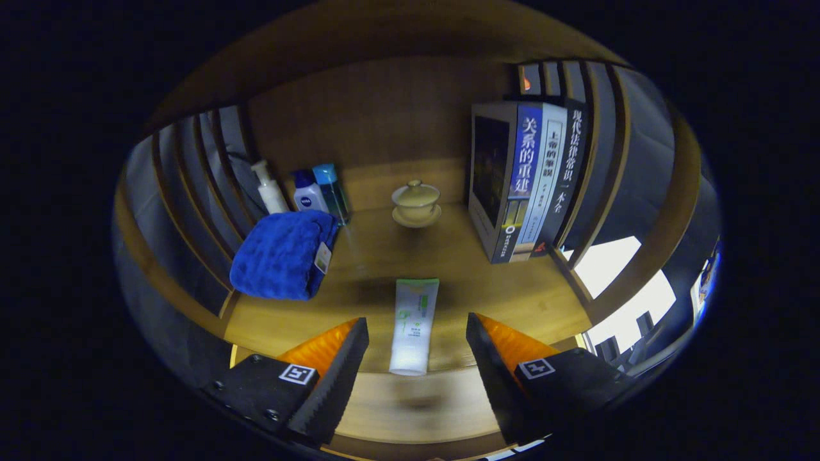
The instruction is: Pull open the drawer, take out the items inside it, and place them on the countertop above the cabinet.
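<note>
A: On the wooden countertop (512, 301), what lies between the fingers?
B: A white squeeze tube with green print (413, 326), lying flat, its cap end at the counter's front edge. The gripper (416, 349) is spread wide, one finger on each side, neither touching the tube.
A: And around it?
B: Beyond it a pale lidded ceramic cup on a saucer (416, 203). To the left a folded blue towel (284, 255), with three toiletry bottles (301, 189) behind. To the right, upright books (525, 179) near the slatted wall
</note>
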`<state>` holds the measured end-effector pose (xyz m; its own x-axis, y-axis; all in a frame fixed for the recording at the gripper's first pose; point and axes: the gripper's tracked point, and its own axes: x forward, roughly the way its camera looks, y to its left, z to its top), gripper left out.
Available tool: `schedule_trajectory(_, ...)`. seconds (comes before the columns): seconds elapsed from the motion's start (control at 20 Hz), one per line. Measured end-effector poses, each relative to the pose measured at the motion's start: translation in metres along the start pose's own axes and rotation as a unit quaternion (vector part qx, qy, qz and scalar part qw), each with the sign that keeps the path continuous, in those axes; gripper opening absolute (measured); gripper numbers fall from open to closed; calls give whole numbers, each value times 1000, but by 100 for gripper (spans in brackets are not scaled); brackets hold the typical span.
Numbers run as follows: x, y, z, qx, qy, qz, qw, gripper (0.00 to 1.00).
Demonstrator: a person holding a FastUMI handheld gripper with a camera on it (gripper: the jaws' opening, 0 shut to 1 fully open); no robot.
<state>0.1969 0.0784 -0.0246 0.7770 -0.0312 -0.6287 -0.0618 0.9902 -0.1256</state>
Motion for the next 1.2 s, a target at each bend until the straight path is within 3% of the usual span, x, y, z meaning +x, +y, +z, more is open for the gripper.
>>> schedule_trajectory(0.25, -53, 7, 0, -19, -82, -4, 996, 99)
schedule_trajectory(0.65, -131, 8, -46, 5, -170, 12, 985, 99)
schedule_trajectory(0.85, -152, -12, -69, -11, -213, -10, 977, 99)
schedule_trajectory(1.2, -170, -31, -126, 0, -229, -2, 973, 99)
